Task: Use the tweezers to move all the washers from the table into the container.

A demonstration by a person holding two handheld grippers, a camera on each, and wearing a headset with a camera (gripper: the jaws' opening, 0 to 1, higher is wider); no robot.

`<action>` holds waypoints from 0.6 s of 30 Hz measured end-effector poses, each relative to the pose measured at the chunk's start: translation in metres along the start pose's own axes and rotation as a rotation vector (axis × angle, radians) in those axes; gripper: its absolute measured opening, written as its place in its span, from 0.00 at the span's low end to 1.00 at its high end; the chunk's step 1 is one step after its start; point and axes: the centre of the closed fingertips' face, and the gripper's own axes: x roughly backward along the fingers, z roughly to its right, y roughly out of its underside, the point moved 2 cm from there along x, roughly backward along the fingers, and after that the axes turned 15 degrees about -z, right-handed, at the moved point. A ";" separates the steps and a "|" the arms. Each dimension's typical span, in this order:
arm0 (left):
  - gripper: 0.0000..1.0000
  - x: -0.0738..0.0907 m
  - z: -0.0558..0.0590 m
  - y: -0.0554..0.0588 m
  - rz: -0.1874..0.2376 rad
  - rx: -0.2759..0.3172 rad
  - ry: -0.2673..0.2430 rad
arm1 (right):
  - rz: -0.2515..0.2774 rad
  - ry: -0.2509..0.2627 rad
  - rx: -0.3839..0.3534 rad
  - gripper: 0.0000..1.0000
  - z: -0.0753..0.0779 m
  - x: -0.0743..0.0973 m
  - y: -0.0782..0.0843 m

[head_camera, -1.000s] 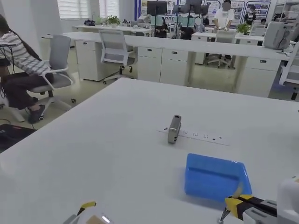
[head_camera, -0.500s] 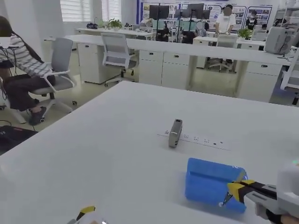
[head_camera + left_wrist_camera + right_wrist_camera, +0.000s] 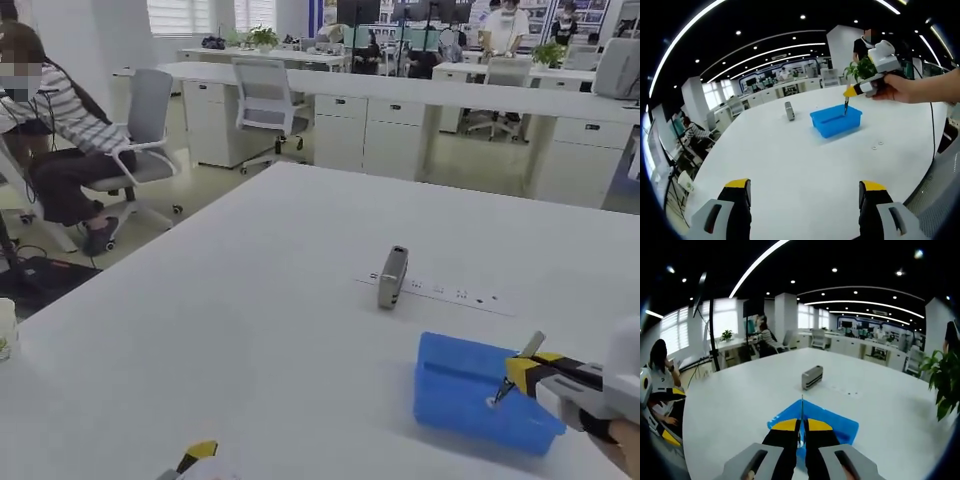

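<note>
A blue container (image 3: pixel 470 410) stands on the white table (image 3: pixel 250 320), also seen as the blue container (image 3: pixel 836 120) and the blue container (image 3: pixel 840 425). My right gripper (image 3: pixel 521 373) is shut on thin metal tweezers (image 3: pixel 510 382), whose tip hangs just inside the container. The tweezers (image 3: pixel 801 412) stick out between shut jaws of my right gripper (image 3: pixel 801 426). Whether the tip holds a washer is too small to tell. Two washers (image 3: pixel 877 145) lie on the table beside the container. My left gripper (image 3: pixel 805 192) is open, low over the near table.
A grey box-shaped device (image 3: pixel 392 276) stands beside a flush power strip (image 3: pixel 445 292) behind the container. Office chairs (image 3: pixel 265 105) and white desks (image 3: pixel 400 95) stand beyond the table, with a seated person (image 3: pixel 50 130) at the left. A potted plant (image 3: pixel 942 380) is at the right.
My right gripper with the tweezers has risen from the table's front edge and moved over the blue container, tip now inside it. The head camera has shifted a little.
</note>
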 end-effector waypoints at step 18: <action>0.91 -0.006 0.000 0.006 -0.044 -0.012 -0.002 | -0.050 -0.015 -0.044 0.00 0.012 -0.036 0.017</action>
